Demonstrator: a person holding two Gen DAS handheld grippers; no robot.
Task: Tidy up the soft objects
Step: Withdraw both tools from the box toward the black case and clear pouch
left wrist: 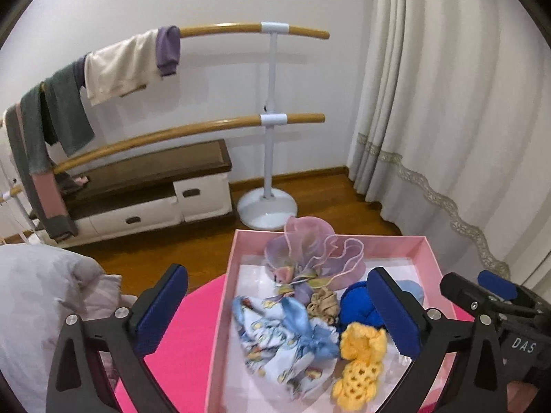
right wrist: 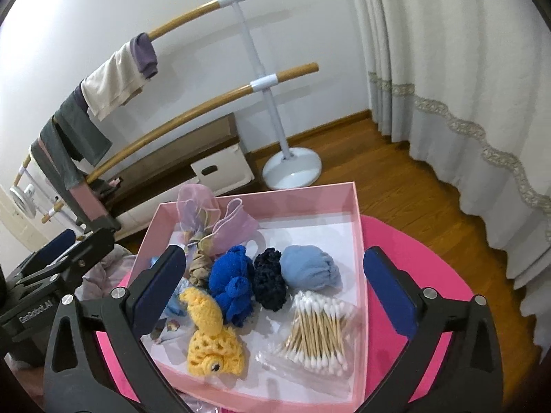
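Observation:
A pink box (left wrist: pixel 330 245) (right wrist: pixel 360 268) sits on a bright pink table (left wrist: pixel 193 330) (right wrist: pixel 413 251). In it lie a pink organza pouch (left wrist: pixel 323 254) (right wrist: pixel 227 227), a blue printed cloth (left wrist: pixel 279 340), a beige scrunchie (left wrist: pixel 322 304), a royal blue knit piece (right wrist: pixel 232 280) (left wrist: pixel 356 306), a yellow crochet toy (right wrist: pixel 210 337) (left wrist: pixel 360 361), a dark navy scrunchie (right wrist: pixel 270 280), a light blue cloth ball (right wrist: pixel 310 266) and a bag of cotton swabs (right wrist: pixel 316 335). My left gripper (left wrist: pixel 279 303) is open and empty above the box's left half. My right gripper (right wrist: pixel 275 282) is open and empty above the box's middle.
A two-bar wooden rack (left wrist: pixel 272 117) (right wrist: pixel 261 79) with hung clothes (left wrist: pixel 113 65) stands behind, before a low cabinet (left wrist: pixel 155 189). A curtain (left wrist: pixel 447 103) (right wrist: pixel 465 86) hangs at right. Grey bedding (left wrist: pixel 41 303) lies left of the table. The floor is wood.

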